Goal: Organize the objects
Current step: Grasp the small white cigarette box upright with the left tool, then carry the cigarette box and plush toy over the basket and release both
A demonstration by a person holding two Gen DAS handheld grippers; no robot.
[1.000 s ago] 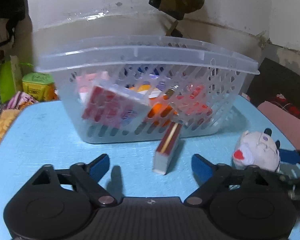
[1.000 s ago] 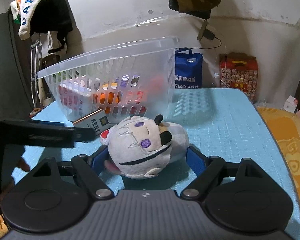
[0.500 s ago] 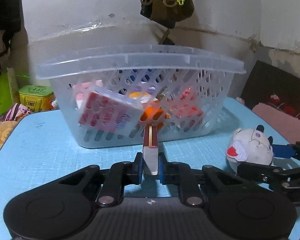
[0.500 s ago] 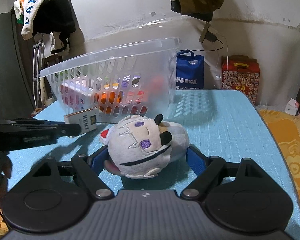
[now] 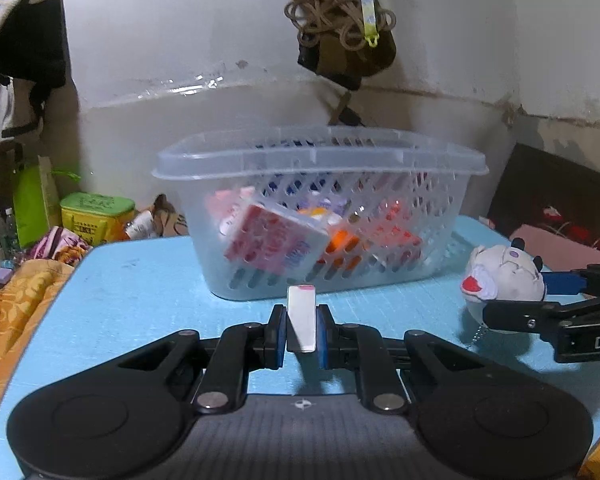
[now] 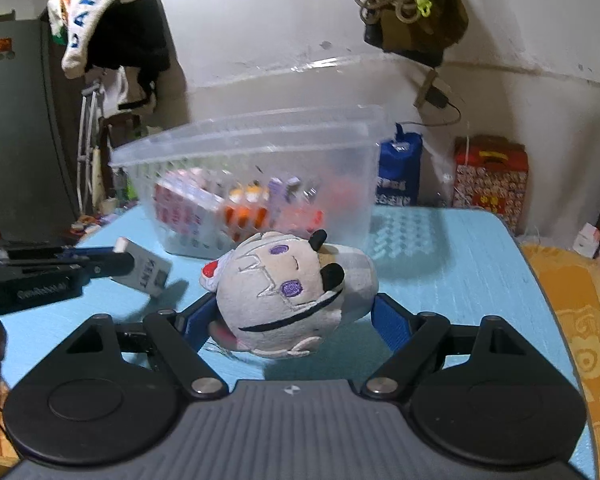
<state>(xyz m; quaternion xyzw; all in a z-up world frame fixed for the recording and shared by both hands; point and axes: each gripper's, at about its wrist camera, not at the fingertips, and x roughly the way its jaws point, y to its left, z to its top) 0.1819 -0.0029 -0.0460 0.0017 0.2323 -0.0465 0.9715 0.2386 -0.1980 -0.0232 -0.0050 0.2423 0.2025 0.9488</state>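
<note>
My left gripper (image 5: 301, 332) is shut on a small white cigarette box (image 5: 301, 318) and holds it above the blue table, in front of the clear plastic basket (image 5: 320, 168). The box also shows in the right wrist view (image 6: 144, 270), tilted, in the left gripper (image 6: 116, 262). The basket (image 6: 244, 140) holds several colourful packets. My right gripper (image 6: 292, 318) has its fingers around a grey-white plush toy (image 6: 288, 292), which is tilted and seems lifted off the table. The toy also shows in the left wrist view (image 5: 500, 276), in the right gripper (image 5: 516, 296).
The blue table (image 5: 132, 292) carries the basket at the back. An orange patterned cloth (image 5: 16, 304) lies off its left edge and another (image 6: 580, 320) off its right. Bags and boxes (image 6: 488, 180) stand behind the table. A rope bundle (image 5: 340, 24) hangs on the wall.
My left gripper closed on the cigarette box and lifted it back from the basket. My right gripper raised and tilted the plush toy.
</note>
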